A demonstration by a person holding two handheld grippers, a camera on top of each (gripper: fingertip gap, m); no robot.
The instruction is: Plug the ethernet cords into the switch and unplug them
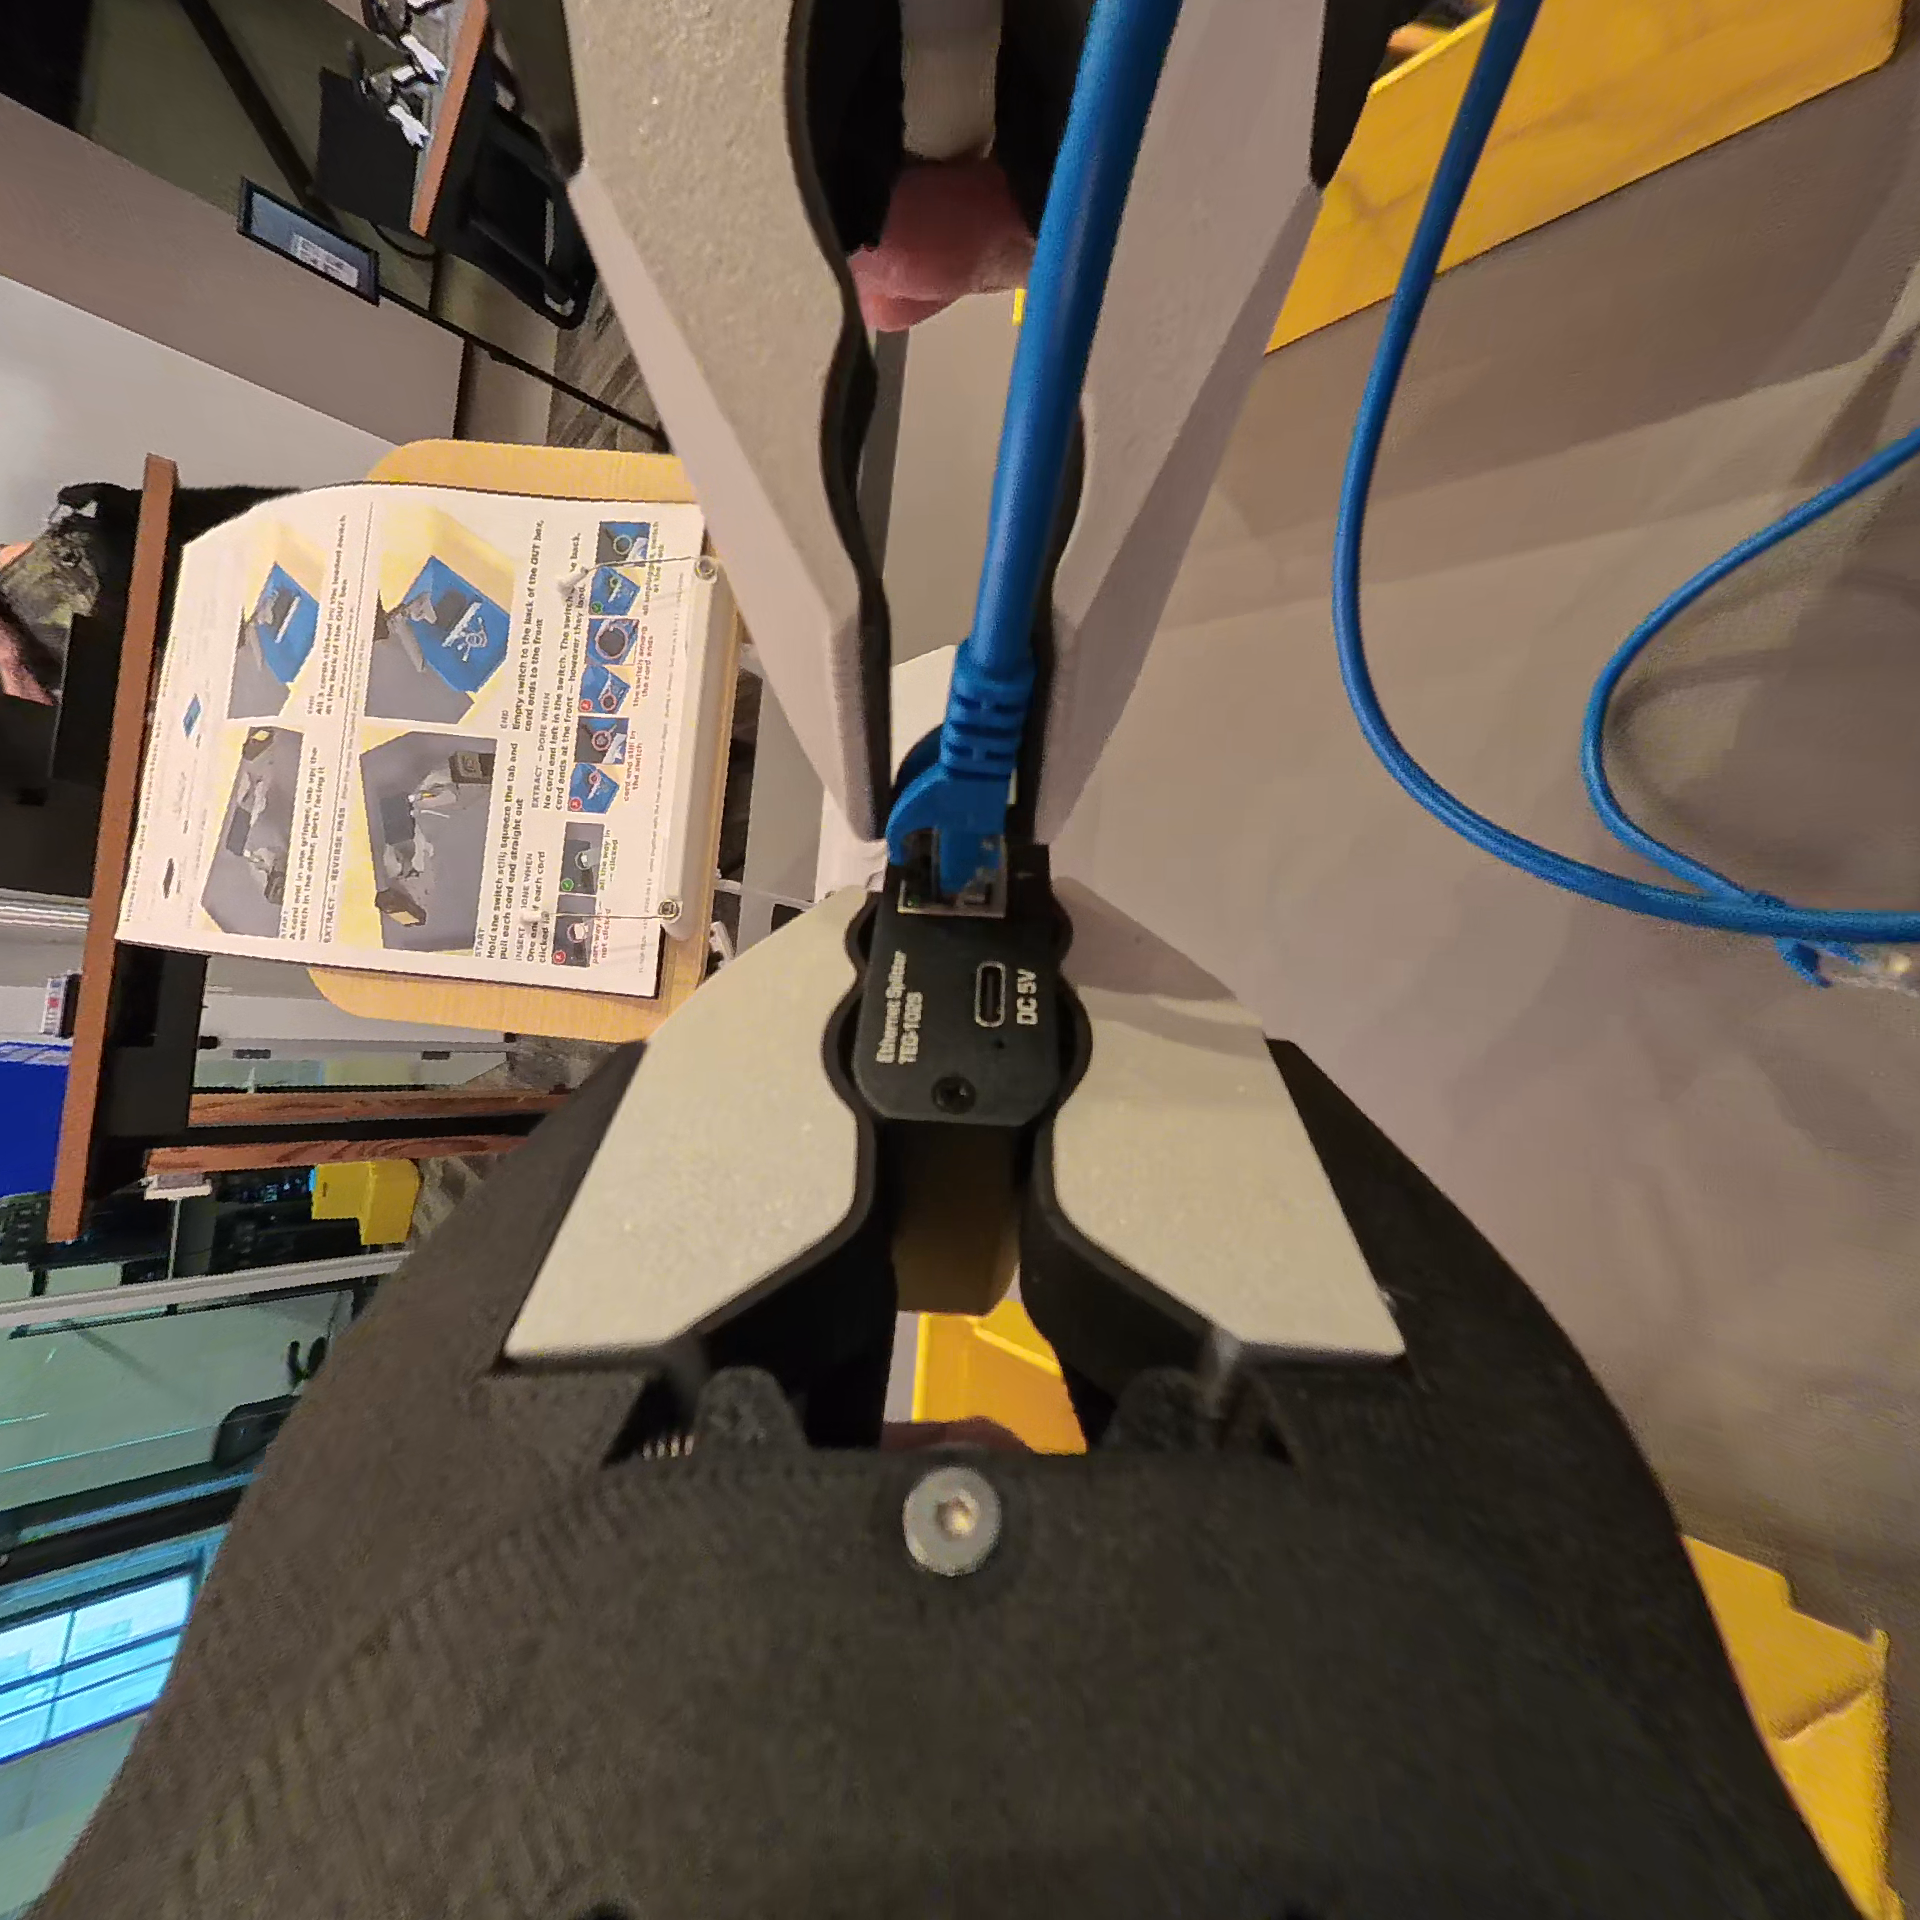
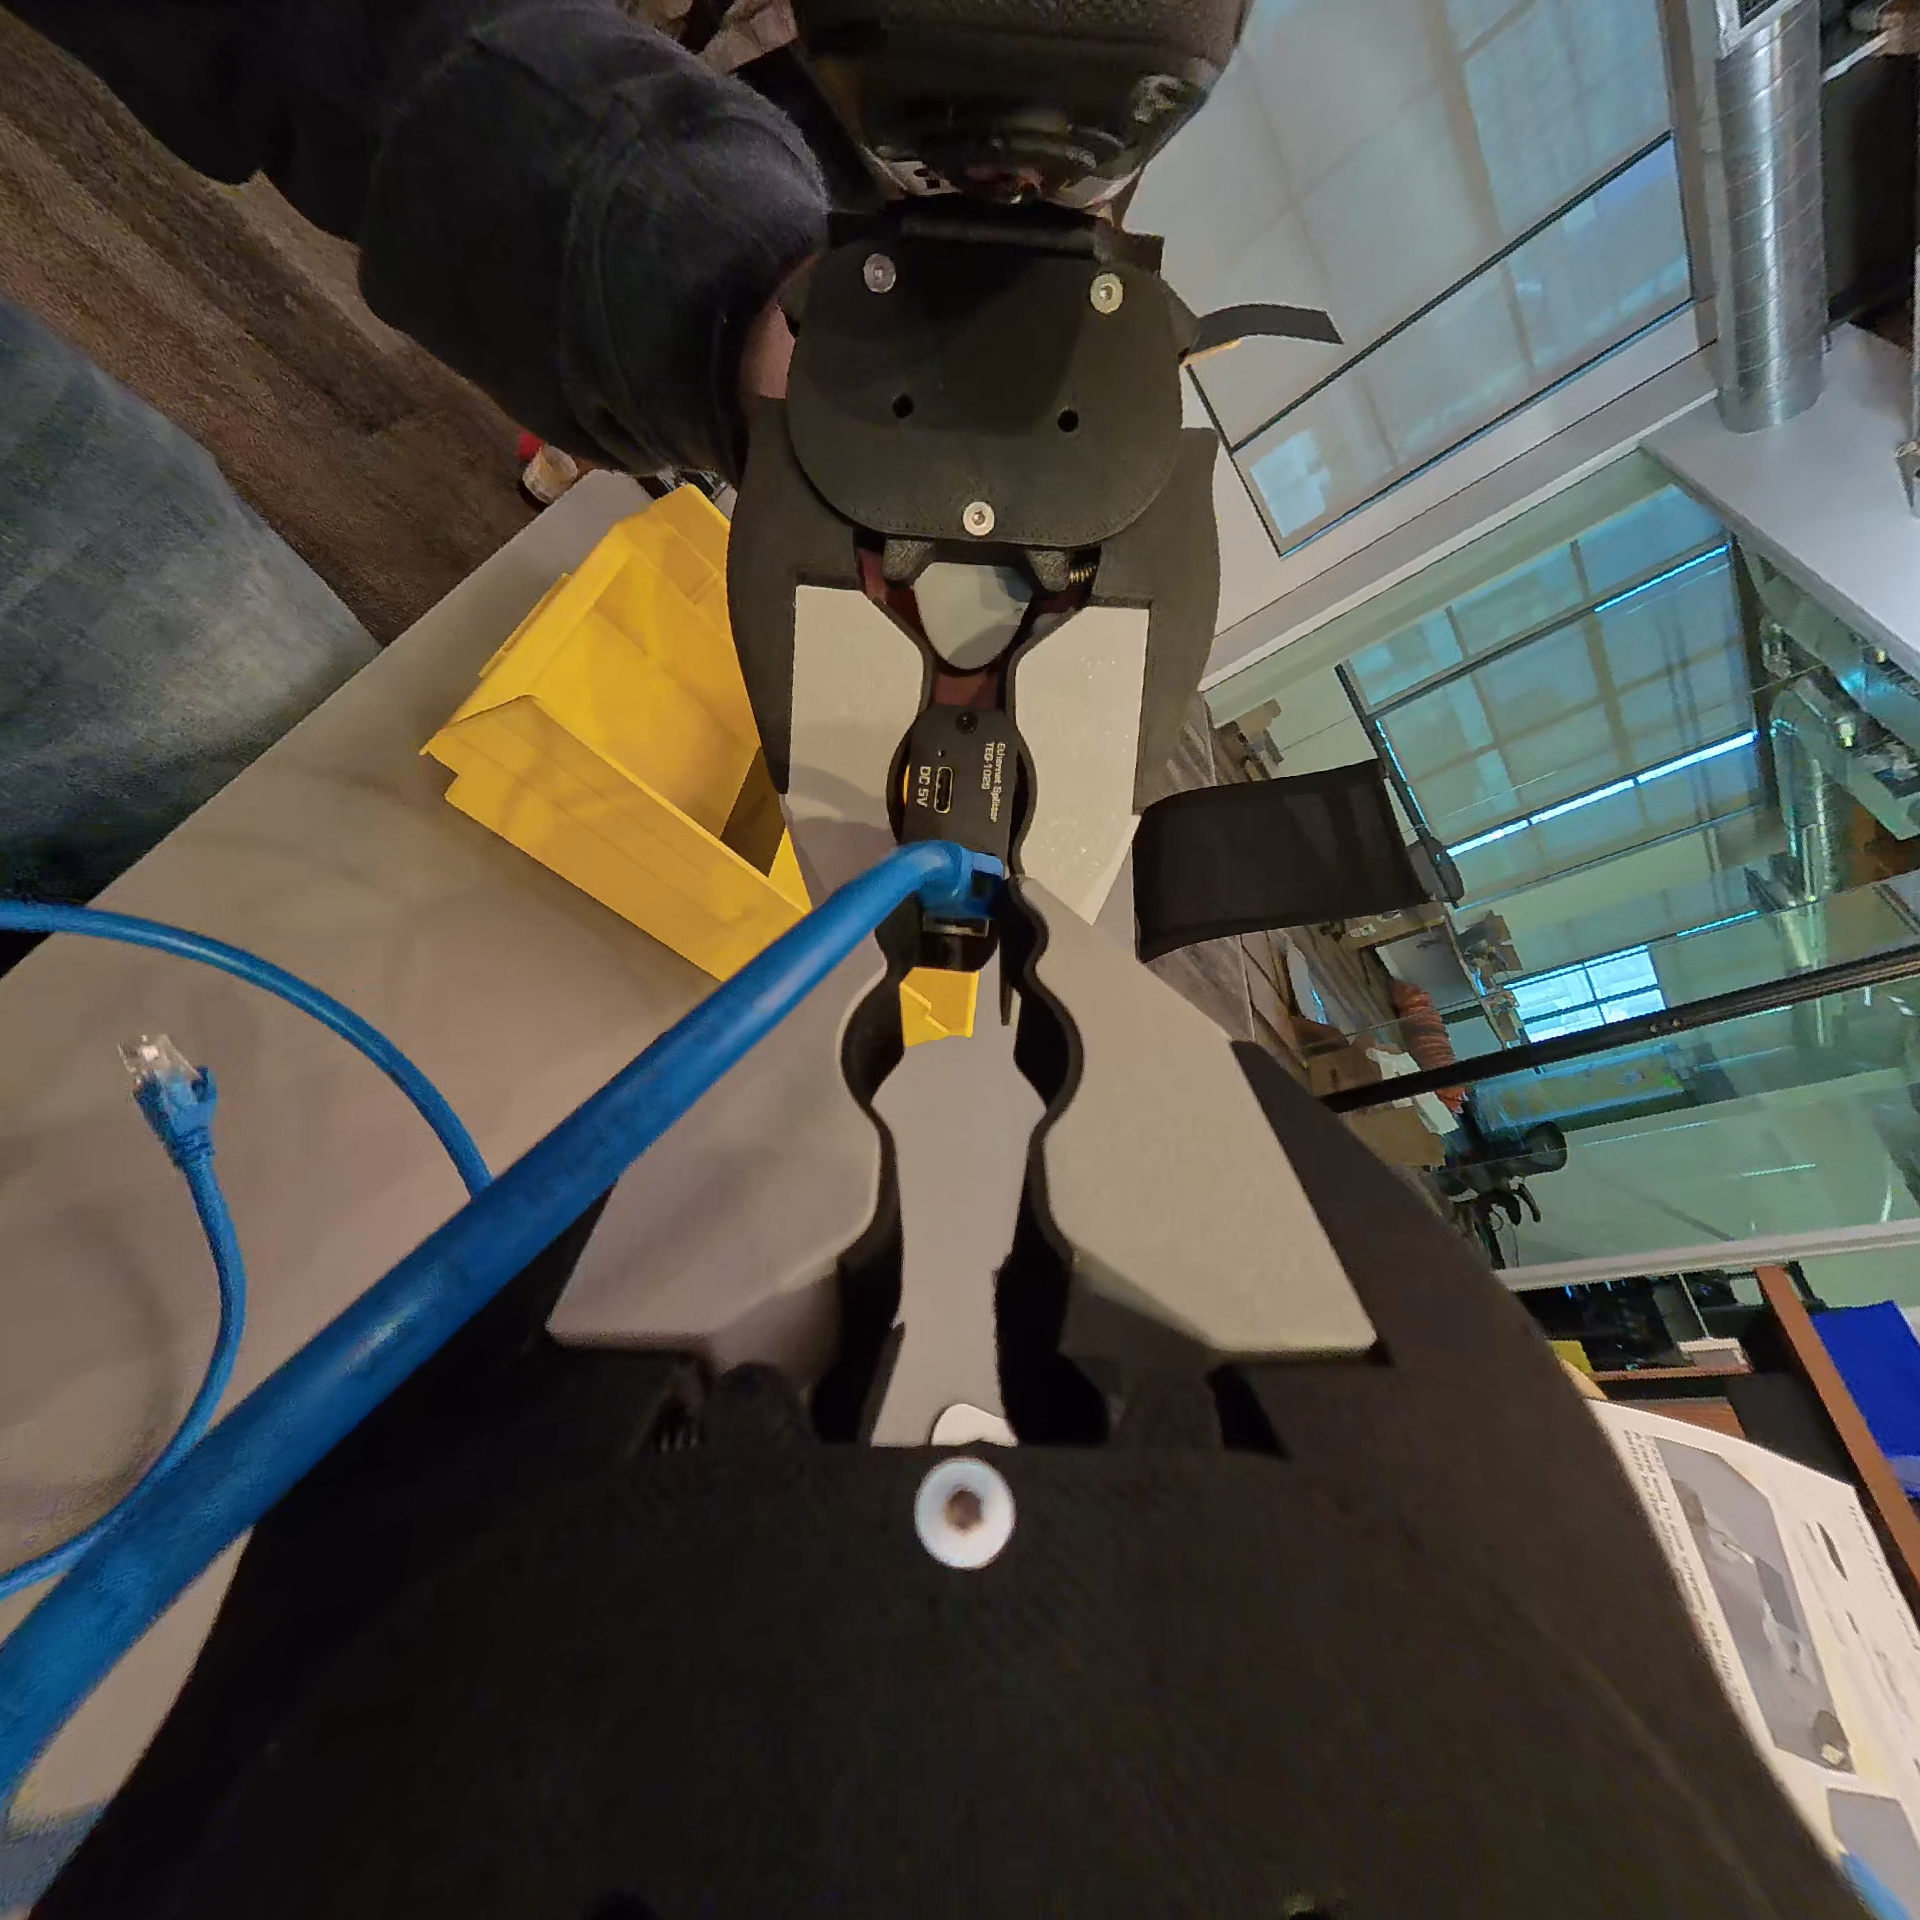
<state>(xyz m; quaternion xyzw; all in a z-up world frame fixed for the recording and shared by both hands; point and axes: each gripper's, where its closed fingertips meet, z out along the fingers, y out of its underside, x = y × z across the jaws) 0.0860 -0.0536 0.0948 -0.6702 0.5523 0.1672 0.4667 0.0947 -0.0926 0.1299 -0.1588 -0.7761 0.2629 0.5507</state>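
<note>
Left gripper (image 1: 961,925): its jaws are clenched on the switch, one grey finger on each long side of the small black box, which fills the gap near the tips.
Switch (image 1: 961,1013): a small black box with white printing and an oval socket on the face that shows; its port end points away from the left jaws, towards the right gripper facing it.
Right gripper (image 2: 961,930): it meets the left gripper tip to tip; its jaws are closed on the blue plug of the cord, right at the switch's port end.
Held cord (image 1: 1039,395): a thick blue ethernet cord; from the plug it runs back between the right jaws in the left wrist view, and in the right wrist view it bends off to one side and passes close under that camera.
Plug (image 1: 961,790): the blue boot sits at the mouth of one port, its tip inside the opening; whether it is fully seated I cannot tell.
Second cord (image 2: 177,1143): another blue cord lies in loose loops on the bench, well apart from both pairs of jaws, its clear-tipped connector free.
Bench (image 2: 343,935): a pale grey top, below the two grippers.
Yellow bin (image 2: 613,707): it stands on the bench just beside the left gripper.
Instruction sheet (image 1: 416,748): a printed page with pictures on a wooden stand, beyond the jaws to one side in the left wrist view.
Person's sleeve (image 2: 582,208): dark cloth behind the left gripper.
</note>
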